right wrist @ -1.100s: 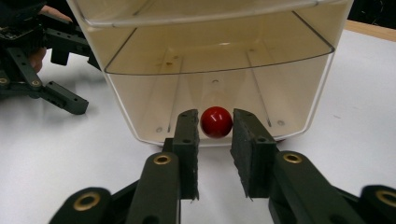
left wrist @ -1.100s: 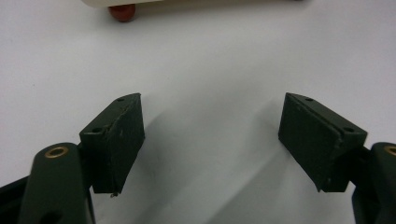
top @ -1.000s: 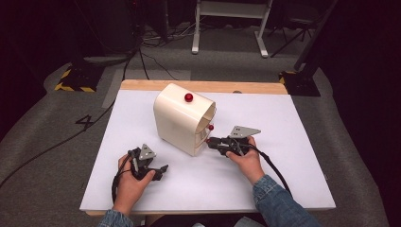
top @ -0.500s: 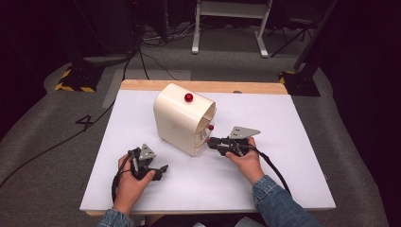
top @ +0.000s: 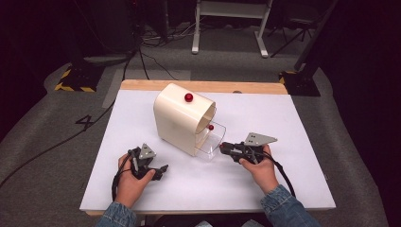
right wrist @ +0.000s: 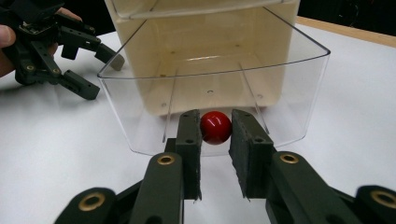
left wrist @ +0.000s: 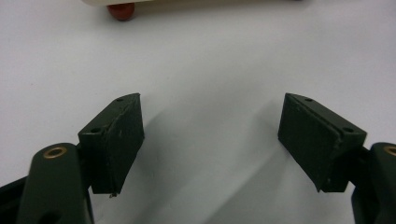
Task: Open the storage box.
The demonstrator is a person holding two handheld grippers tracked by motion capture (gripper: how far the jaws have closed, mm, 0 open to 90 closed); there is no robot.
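A cream cabinet (top: pixel 179 118) with a red knob on top (top: pixel 188 97) stands on the white table (top: pixel 293 123). Its lower clear drawer (top: pixel 210 147) is pulled partly out toward the right. My right gripper (top: pixel 223 148) is shut on that drawer's red knob (right wrist: pixel 215 127), with the pads (right wrist: pixel 190 135) pressed on both sides of the ball. The clear drawer (right wrist: pixel 299 88) looks empty inside. A second red knob (top: pixel 211 127) sits on the drawer above. My left gripper (top: pixel 163 171) rests on the table at the front left, open, with nothing between its pads (left wrist: pixel 116 135).
In the left gripper view a red round piece (left wrist: pixel 121 9) shows under a cream edge at the top. The other hand and its open gripper (right wrist: pixel 105 77) lie left of the drawer in the right gripper view. A wooden strip (top: pixel 203 86) runs along the table's far edge.
My right gripper has moved to the right and a little toward the person, and the clear lower drawer has slid out of the cabinet with it. The left hand has stayed still.
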